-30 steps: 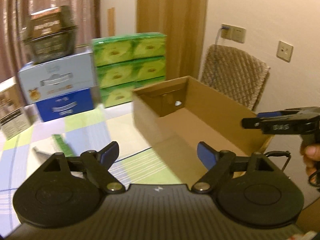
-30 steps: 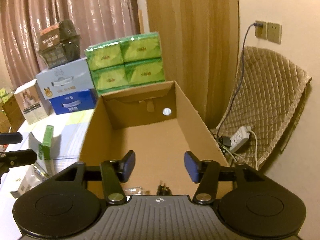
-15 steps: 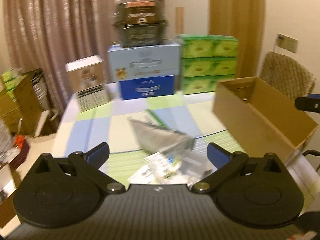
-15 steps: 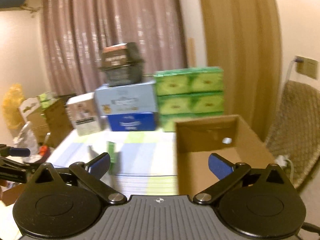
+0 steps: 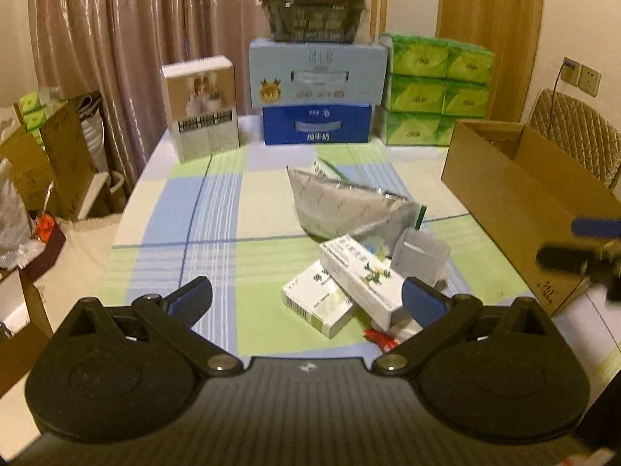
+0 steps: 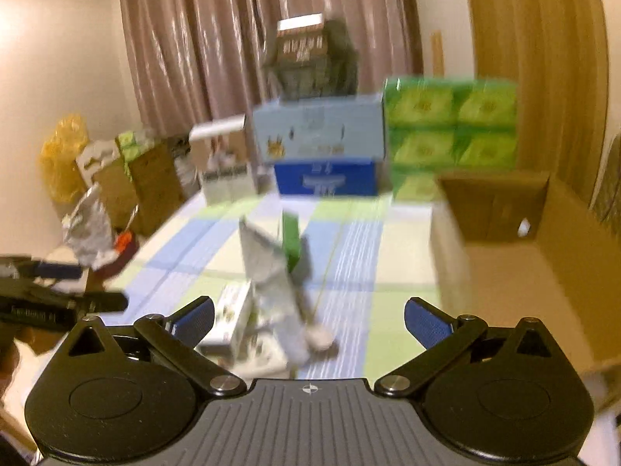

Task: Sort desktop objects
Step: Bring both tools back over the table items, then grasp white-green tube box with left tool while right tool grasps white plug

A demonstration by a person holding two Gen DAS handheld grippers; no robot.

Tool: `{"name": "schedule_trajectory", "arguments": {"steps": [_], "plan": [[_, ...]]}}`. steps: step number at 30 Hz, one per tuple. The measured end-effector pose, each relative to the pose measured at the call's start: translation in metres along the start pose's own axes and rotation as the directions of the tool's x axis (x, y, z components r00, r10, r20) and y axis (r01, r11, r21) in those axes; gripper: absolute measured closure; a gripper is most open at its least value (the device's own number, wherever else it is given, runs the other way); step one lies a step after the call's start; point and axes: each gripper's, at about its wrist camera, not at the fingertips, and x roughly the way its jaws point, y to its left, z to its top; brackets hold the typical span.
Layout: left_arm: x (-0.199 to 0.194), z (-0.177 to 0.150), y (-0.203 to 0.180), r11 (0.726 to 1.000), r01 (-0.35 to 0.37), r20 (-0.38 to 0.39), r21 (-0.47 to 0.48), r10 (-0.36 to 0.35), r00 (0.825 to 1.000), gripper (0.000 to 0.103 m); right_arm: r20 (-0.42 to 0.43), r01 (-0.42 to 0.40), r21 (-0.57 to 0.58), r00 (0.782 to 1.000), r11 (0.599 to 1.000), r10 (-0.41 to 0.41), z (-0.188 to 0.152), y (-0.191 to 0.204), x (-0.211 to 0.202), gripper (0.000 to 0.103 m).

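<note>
On the checked tablecloth (image 5: 202, 209) lies a small heap: a silver foil pouch (image 5: 341, 206), two white medicine boxes (image 5: 361, 279) stacked crosswise, a grey sachet (image 5: 421, 258) and a red wrapper (image 5: 382, 339). My left gripper (image 5: 306, 303) hovers just before the heap, open and empty. The open cardboard box (image 5: 516, 194) stands at the table's right. In the blurred right wrist view the pouch (image 6: 271, 272), a green box (image 6: 291, 239) and a white box (image 6: 233, 318) lie ahead of my right gripper (image 6: 308, 320), open and empty. The cardboard box (image 6: 524, 272) is to its right.
At the table's far edge stand a white carton (image 5: 202, 108), stacked light and dark blue cartons (image 5: 316, 93) with a dark basket (image 5: 312, 0) on top, and green tissue packs (image 5: 434, 89). Bags and boxes (image 5: 39, 178) crowd the floor left. A chair (image 5: 574, 132) stands behind the cardboard box.
Both grippers swung left, away from the cardboard box and toward the heap on the table. Both sets of jaws opened wider, the right one markedly.
</note>
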Motion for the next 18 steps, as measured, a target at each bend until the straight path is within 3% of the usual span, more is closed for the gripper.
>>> {"name": "schedule_trajectory", "arguments": {"steps": [10,18], "plan": [[0.054,-0.01,-0.019,0.998,0.07,-0.066,-0.004,-0.07,0.995,0.002,-0.099,0.004,-0.11,0.995,0.994,-0.015,-0.04,0.004,0.05,0.002],[0.09,-0.01,-0.04,0.992,0.126,-0.087,-0.022,-0.127,0.988,0.019,-0.148,-0.004,-0.147,0.989,0.989,-0.018,-0.051,-0.009,0.074,0.005]]}}
